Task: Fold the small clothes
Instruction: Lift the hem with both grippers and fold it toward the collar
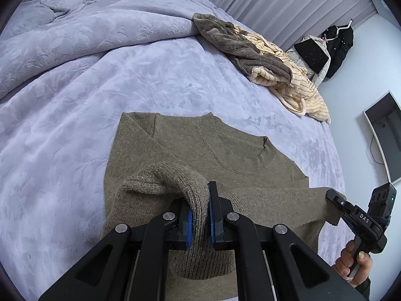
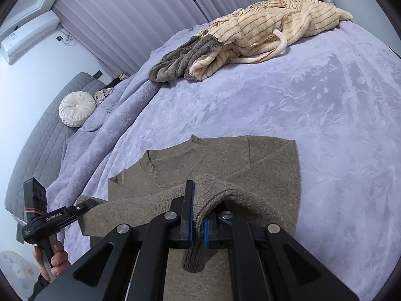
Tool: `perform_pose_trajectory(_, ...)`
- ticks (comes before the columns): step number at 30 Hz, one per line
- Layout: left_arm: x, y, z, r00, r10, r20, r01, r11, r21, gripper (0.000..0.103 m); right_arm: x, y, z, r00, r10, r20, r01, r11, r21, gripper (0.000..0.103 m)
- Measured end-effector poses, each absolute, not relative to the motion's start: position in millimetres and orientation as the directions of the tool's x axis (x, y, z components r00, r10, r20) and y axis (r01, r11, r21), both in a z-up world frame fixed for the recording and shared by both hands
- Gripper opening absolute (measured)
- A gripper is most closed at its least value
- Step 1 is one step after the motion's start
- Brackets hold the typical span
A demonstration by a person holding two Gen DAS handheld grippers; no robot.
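An olive-brown knit sweater (image 1: 190,148) lies flat on the lavender bed cover (image 1: 75,125), collar facing away; it also shows in the right wrist view (image 2: 225,160). Its sides are folded in and its bottom hem is lifted and carried over the body toward the collar. My left gripper (image 1: 200,215) is shut on the ribbed hem at its left corner. My right gripper (image 2: 198,218) is shut on the hem at its right corner. Each gripper shows in the other's view, the right gripper (image 1: 335,198) and the left gripper (image 2: 82,207), both pinching the same raised edge.
A grey and cream striped fleece pile (image 1: 265,60) lies at the far side of the bed; it also shows in the right wrist view (image 2: 240,42). A bunched lavender duvet (image 1: 75,32) lies far left. A round white cushion (image 2: 76,109) sits by the headboard. Curtains stand behind.
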State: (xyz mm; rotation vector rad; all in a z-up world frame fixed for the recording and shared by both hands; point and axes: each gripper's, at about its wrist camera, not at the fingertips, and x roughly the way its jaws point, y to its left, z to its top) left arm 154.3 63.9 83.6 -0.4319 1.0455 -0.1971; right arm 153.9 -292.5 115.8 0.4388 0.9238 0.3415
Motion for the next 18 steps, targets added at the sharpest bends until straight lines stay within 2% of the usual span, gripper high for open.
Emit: perform_pose_trajectory(18, 201.0, 60.3, 58.5, 0.467, -0.349, -0.812, -0.07, 0.901, -0.428, 0.011, 197.7, -291.4, 82.0, 0.521, 0.426, -0.74, -0.041, 0.878, 0.477, 0.006)
